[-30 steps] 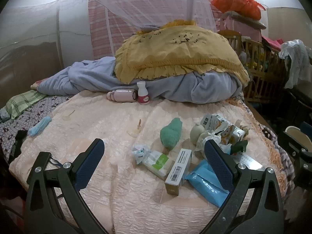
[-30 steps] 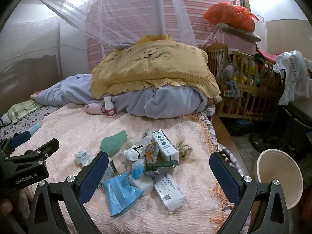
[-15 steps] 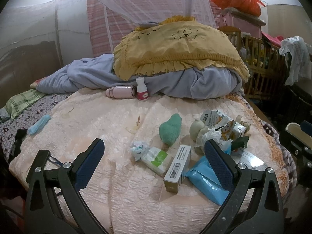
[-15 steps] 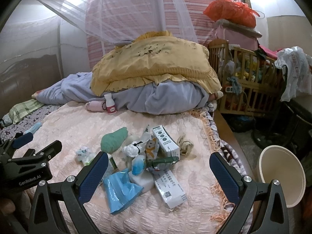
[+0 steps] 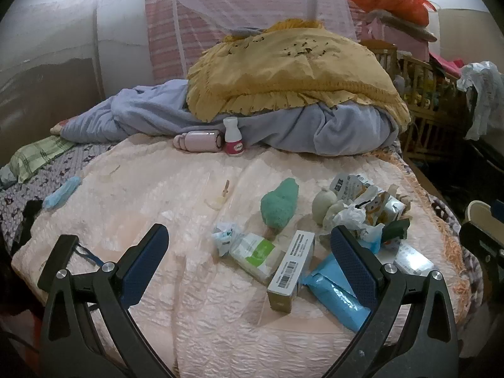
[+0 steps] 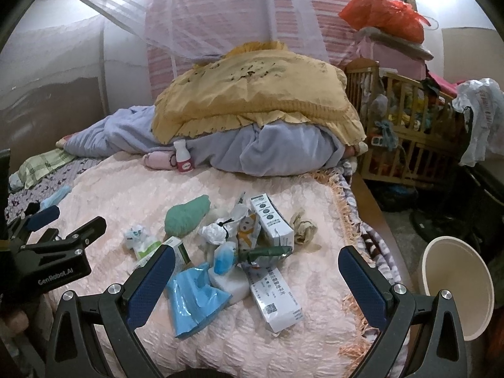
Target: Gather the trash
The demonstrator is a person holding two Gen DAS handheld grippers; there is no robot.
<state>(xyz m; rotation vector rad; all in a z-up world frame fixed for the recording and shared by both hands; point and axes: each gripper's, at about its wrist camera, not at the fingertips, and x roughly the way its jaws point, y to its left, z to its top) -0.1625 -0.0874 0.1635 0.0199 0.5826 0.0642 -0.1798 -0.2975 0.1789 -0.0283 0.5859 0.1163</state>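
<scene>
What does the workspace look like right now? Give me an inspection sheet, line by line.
Surface: pink quilted bedspread, wrinkled, fringed along its right edge.
Job's things: blue plastic wrapper, long white box, white box, crumpled tissue, all heaped together near the front; cream bin on the floor to the right.
Clutter: green sock, white bottle, blue face mask.
Grippers: left gripper open, empty; right gripper open, empty.
Cables: nothing seen.
Surroundings: yellow pillow on a blue blanket, wooden crib, mosquito net.
</scene>
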